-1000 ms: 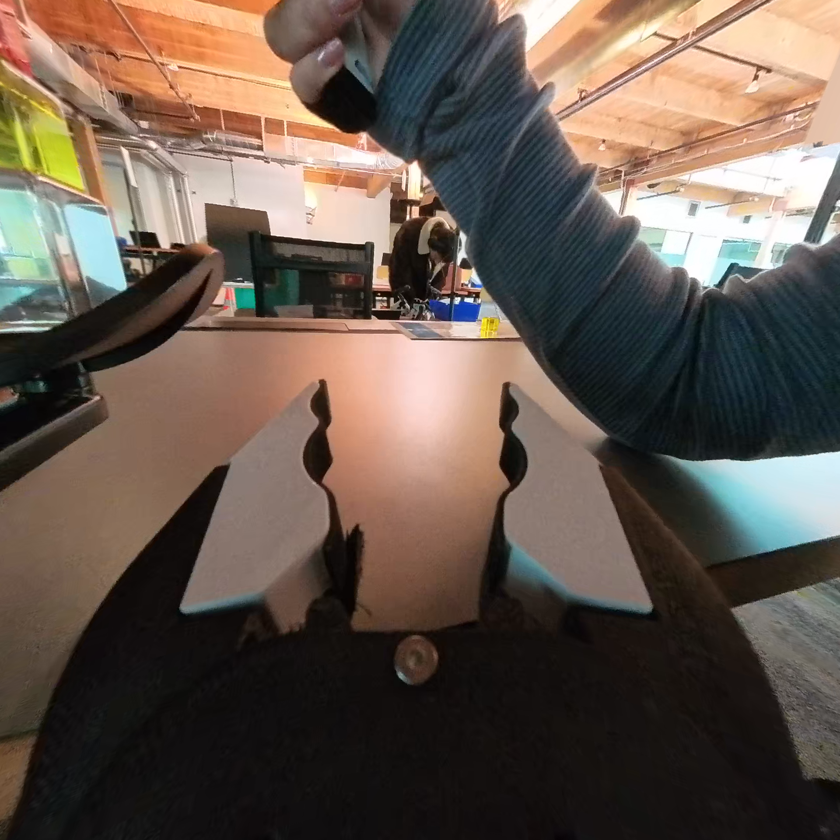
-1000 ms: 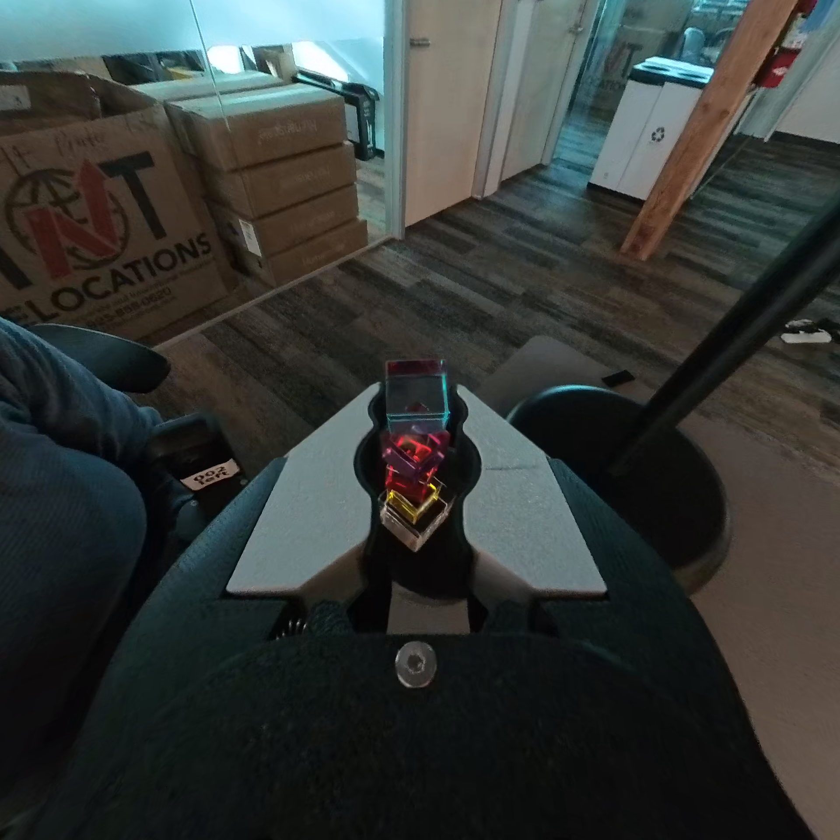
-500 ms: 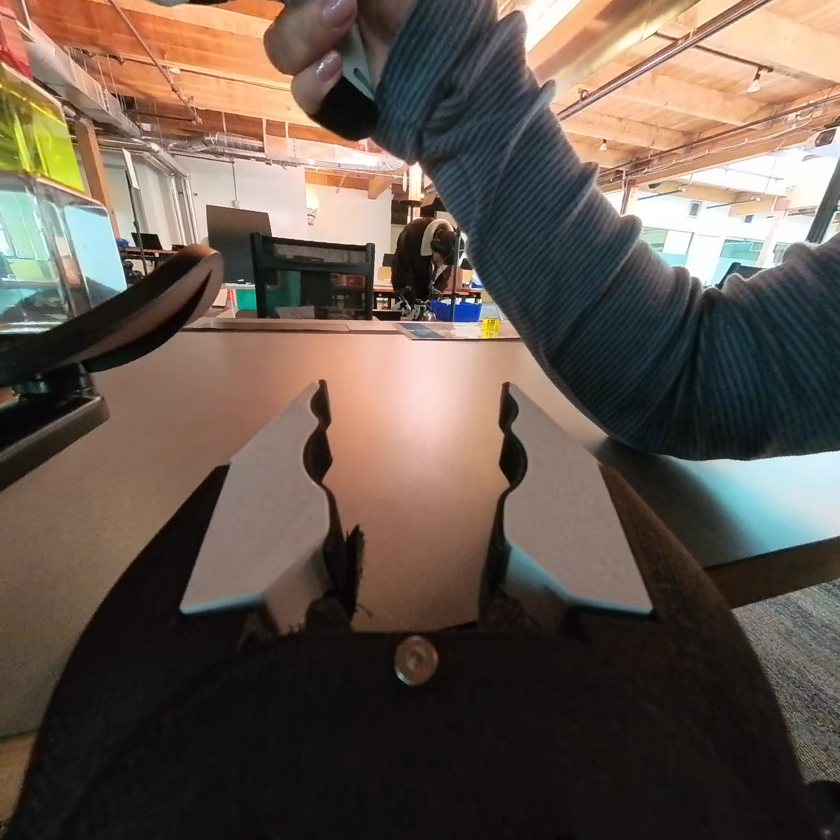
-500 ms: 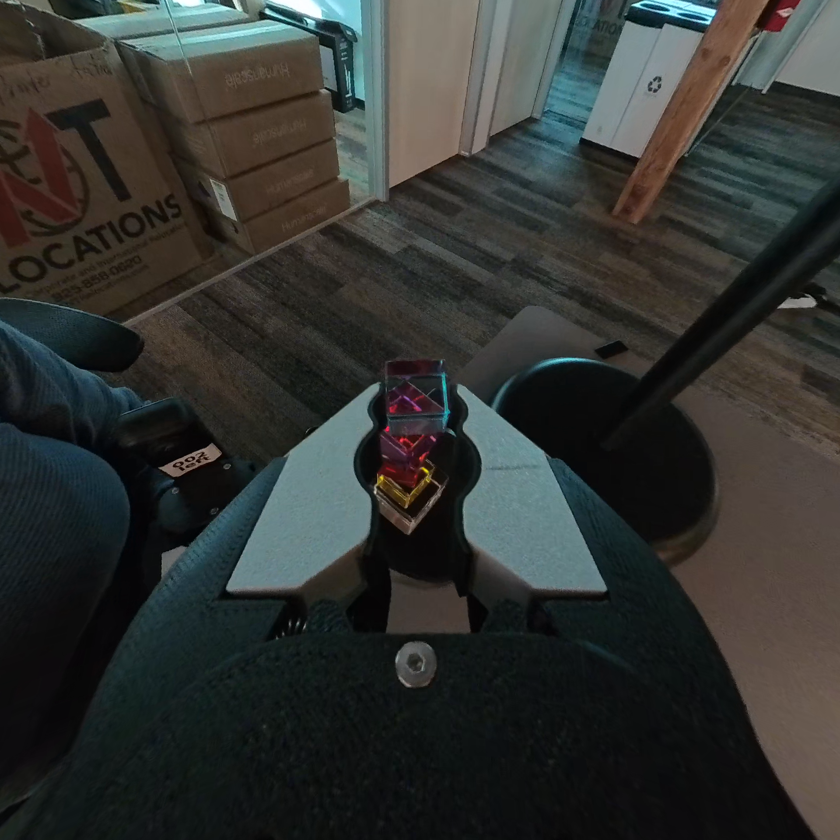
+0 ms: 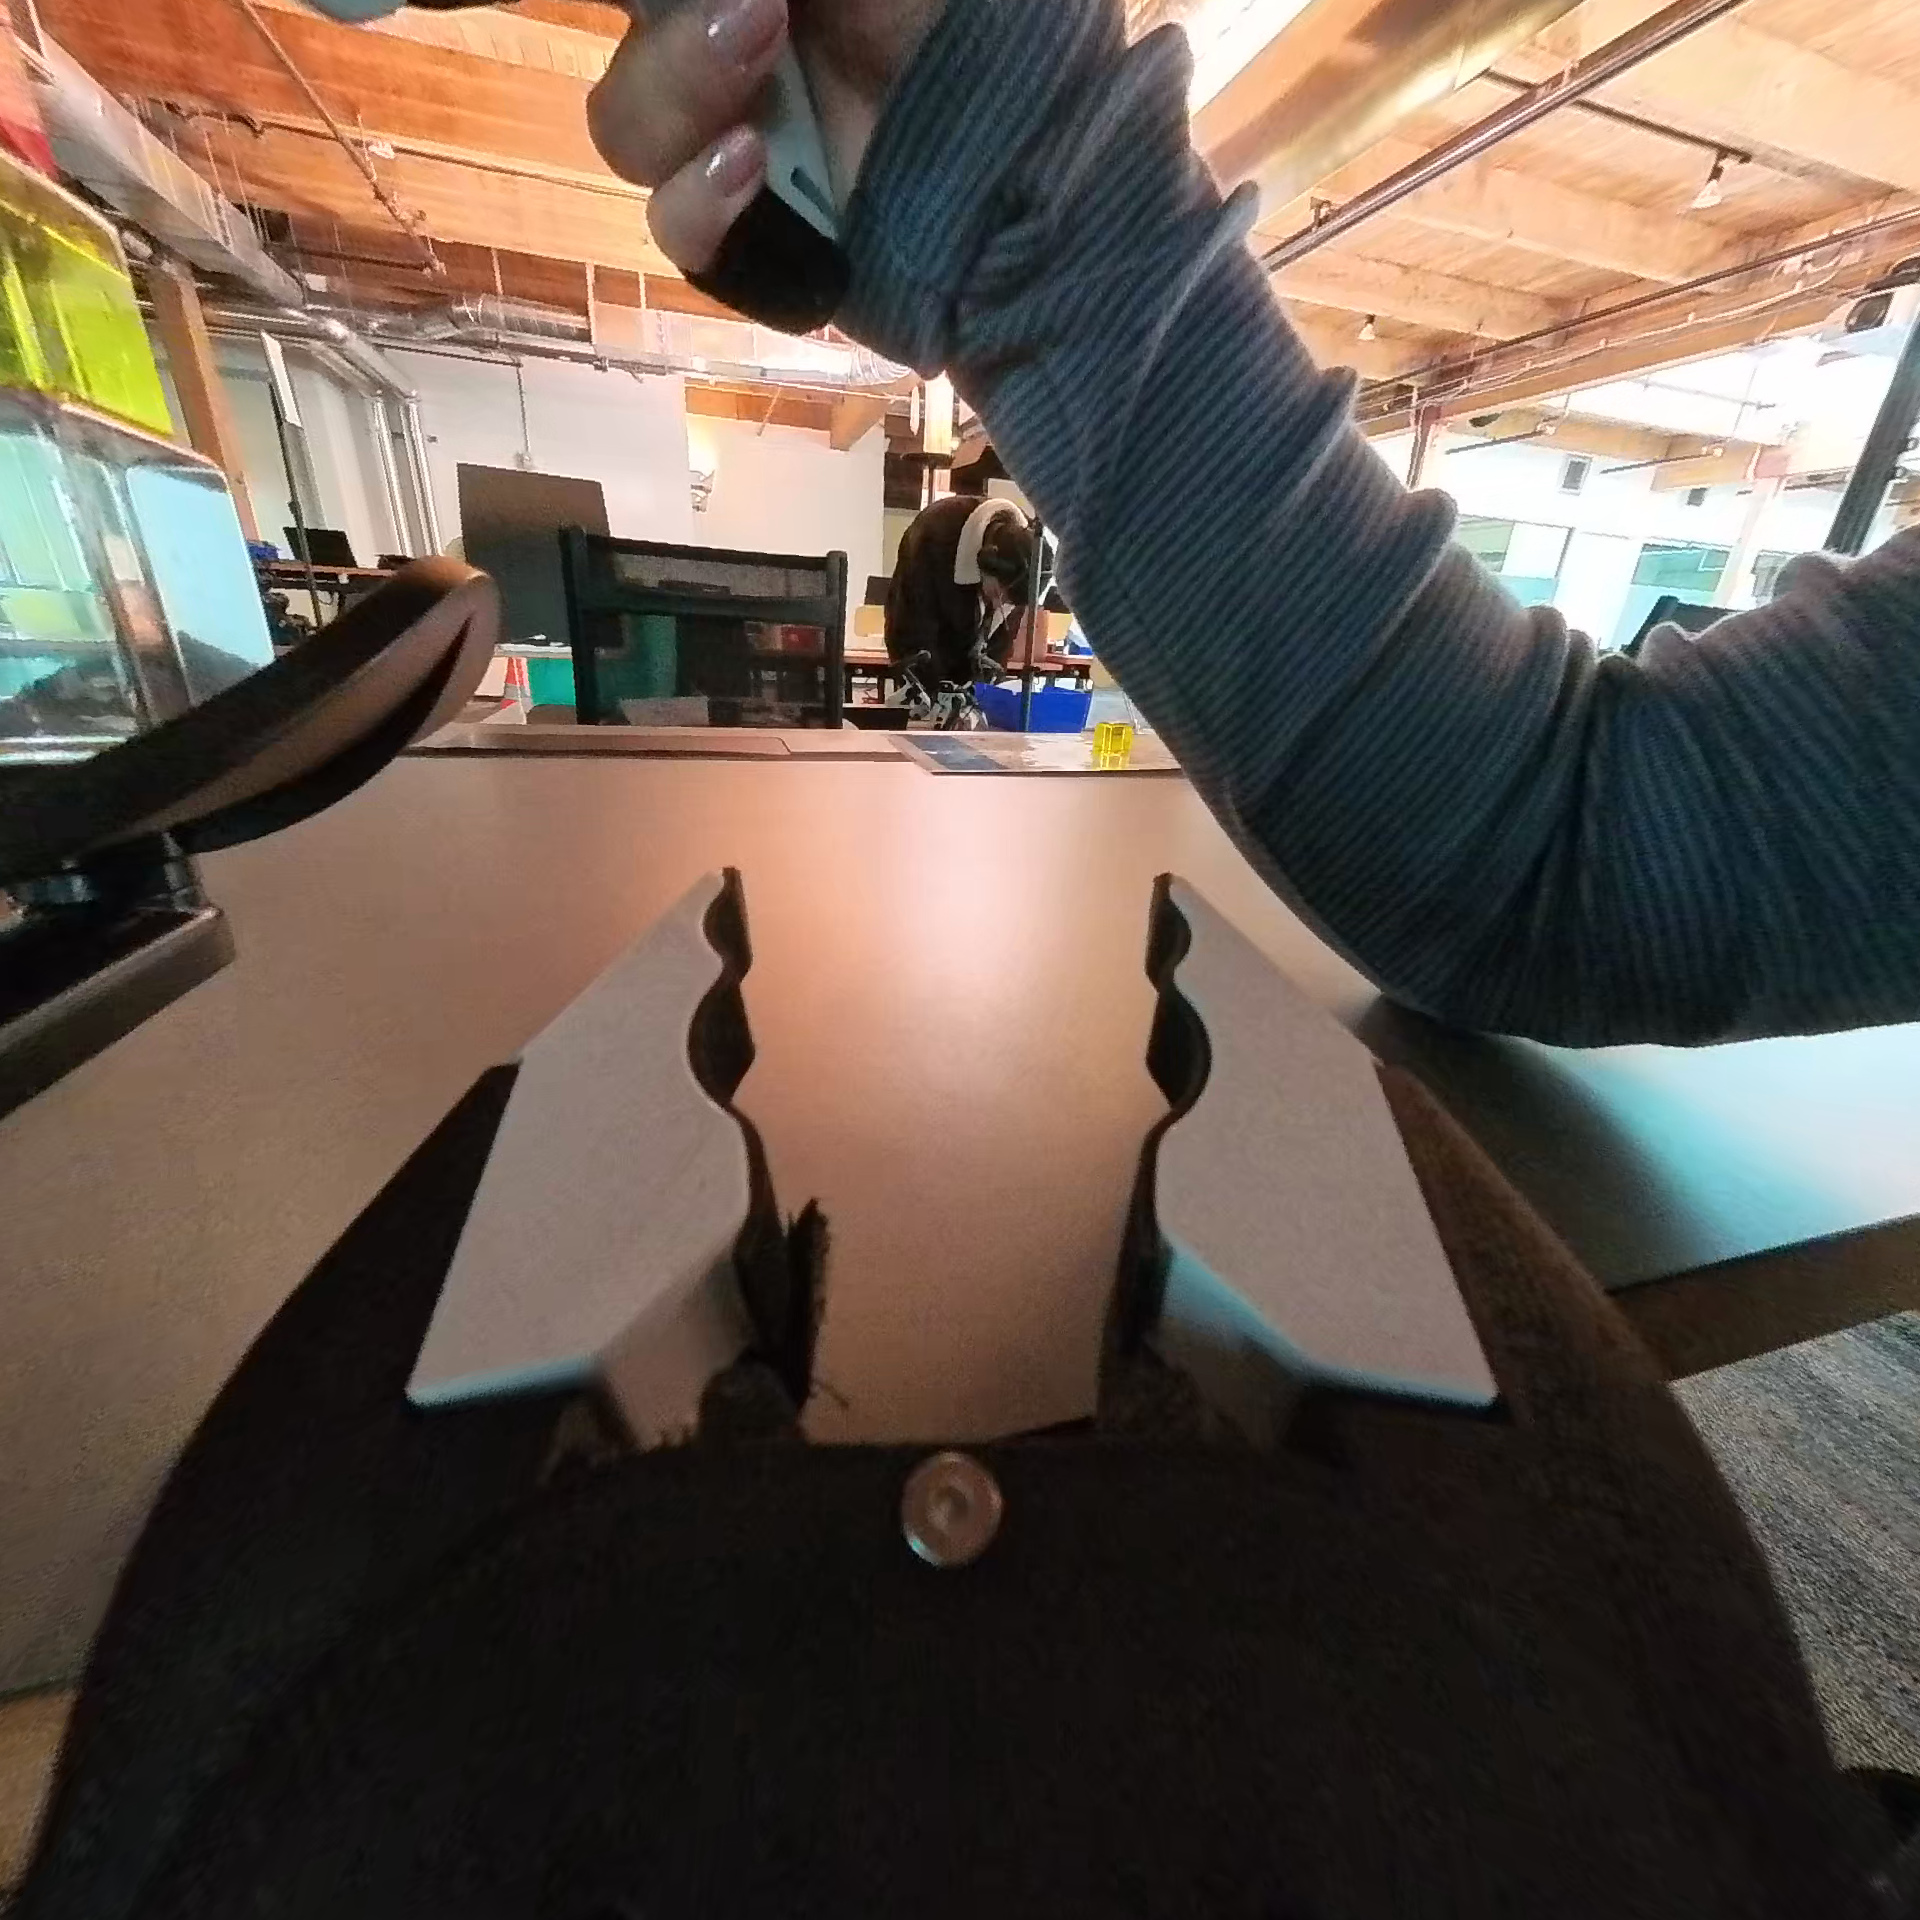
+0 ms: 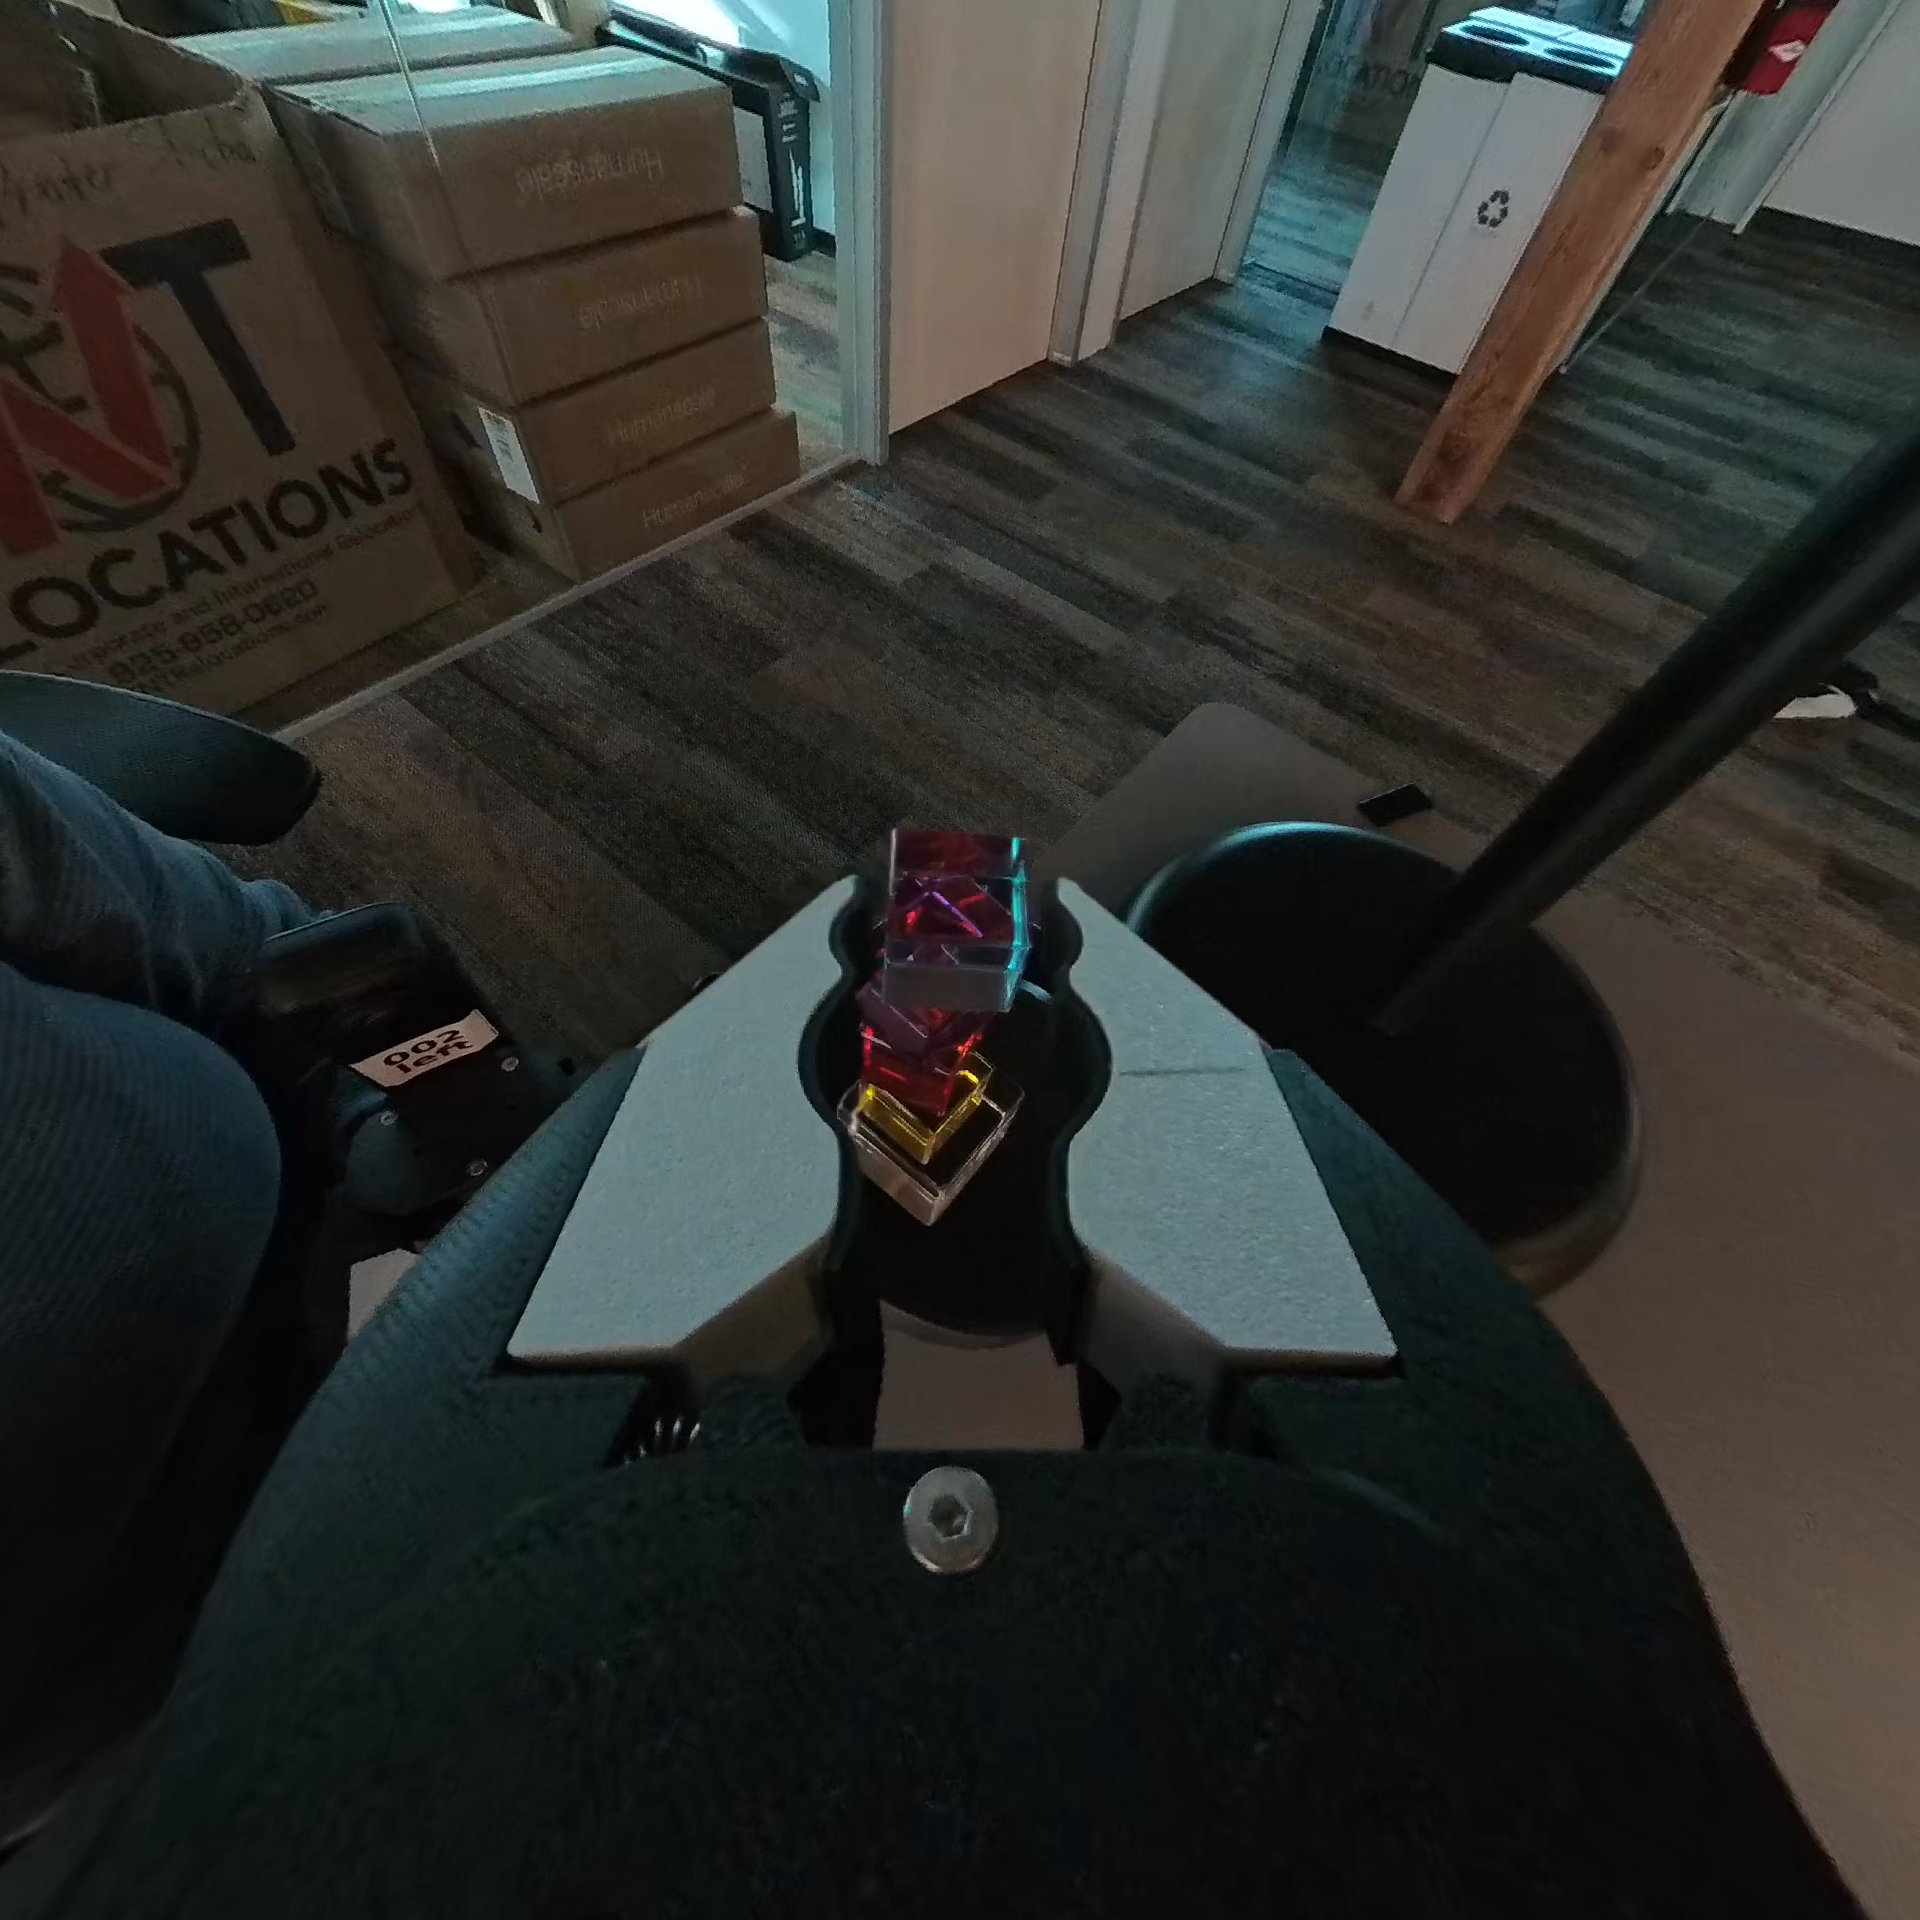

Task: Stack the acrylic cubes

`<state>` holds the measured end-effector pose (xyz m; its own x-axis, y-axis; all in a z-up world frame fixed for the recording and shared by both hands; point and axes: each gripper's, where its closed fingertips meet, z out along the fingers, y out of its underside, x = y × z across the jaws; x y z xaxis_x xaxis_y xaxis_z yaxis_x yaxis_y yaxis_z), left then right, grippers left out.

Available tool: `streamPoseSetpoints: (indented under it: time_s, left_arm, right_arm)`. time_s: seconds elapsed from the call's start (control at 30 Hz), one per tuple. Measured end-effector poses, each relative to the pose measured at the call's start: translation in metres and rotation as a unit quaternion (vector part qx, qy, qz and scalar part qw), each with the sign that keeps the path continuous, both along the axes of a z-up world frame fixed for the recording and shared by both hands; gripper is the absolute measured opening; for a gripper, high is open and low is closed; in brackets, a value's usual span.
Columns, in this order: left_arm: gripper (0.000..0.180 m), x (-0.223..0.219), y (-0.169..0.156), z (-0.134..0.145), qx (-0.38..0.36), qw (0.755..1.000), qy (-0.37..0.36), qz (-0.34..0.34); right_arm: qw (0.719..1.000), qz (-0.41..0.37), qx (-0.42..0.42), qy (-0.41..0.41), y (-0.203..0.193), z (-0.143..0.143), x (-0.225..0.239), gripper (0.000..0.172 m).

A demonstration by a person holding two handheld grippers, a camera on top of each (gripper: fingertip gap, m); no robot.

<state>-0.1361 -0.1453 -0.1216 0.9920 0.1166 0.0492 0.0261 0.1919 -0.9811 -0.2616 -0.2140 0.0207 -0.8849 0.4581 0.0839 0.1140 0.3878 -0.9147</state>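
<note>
In the right wrist view I look down on a stack of see-through coloured cubes (image 6: 940, 1049). A clear cube with red and cyan glints (image 6: 956, 920) is on top, then a red-purple one, a yellow one (image 6: 925, 1117) and a clear one. My right gripper (image 6: 956, 914) straddles the top cube. Its pads stand a sliver off the cube's sides, so it is open. My left gripper (image 5: 945, 904) is wide open and empty, low over a brown table (image 5: 935, 997). Big yellow and clear cubes (image 5: 73, 312) show at that view's left edge.
A sleeved arm (image 5: 1299, 644) rests on the table and its hand (image 5: 707, 114) grips the right gripper's handle. A small yellow cube (image 5: 1117, 743) sits far back. Beside the stack are a black round base (image 6: 1382, 1039), its pole (image 6: 1662, 707), the left gripper's body (image 6: 416, 1049) and cardboard boxes (image 6: 582, 312).
The right jaws have spread a little and the pads have come off the top cube, which rests on the stack. The right view has shifted slightly. The left gripper has not moved.
</note>
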Motion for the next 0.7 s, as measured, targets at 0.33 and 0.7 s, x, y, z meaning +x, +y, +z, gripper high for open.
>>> streamPoseSetpoints:
  time_s: [0.33, 0.7]
  left_arm:
    - [0.076, 0.0, 0.0, 0.0, 0.0, 1.0, 0.001, 0.0]
    - [0.076, 0.0, 0.001, -0.001, -0.006, 1.0, -0.004, -0.001]
  right_arm:
    - [0.983, -0.081, -0.075, 0.147, 0.041, 0.058, -0.009, 0.055]
    - [0.658, -0.592, 0.005, 0.466, 0.377, 0.077, 0.023, 0.038]
